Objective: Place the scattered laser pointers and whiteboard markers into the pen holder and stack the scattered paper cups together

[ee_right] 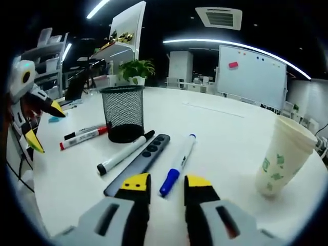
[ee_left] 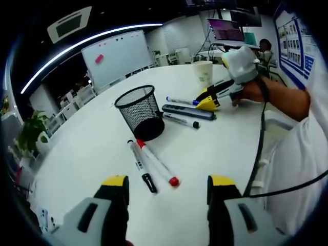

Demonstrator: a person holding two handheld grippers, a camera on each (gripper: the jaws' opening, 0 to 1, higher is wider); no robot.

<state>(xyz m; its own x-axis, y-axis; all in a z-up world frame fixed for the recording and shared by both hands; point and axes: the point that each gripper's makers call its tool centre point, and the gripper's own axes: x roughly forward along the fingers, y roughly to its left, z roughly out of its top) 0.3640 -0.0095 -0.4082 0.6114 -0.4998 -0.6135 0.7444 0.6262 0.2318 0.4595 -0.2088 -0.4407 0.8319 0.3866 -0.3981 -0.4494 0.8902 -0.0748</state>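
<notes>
- While the right gripper [ee_right: 166,187] is held spread over the blue marker [ee_right: 178,165], a skewed closure could roll it against the laser pointer [ee_right: 138,164].
- Left gripper [ee_left: 168,187] is spread, holding nothing.

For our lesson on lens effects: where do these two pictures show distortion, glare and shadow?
Left gripper view: the ceiling light strip bows into an arc and the white table curves, with a soft shadow beside the mesh pen holder. Right gripper view: the whiteboard bulges, the paper cup leans, and the strip lights glare.
</notes>
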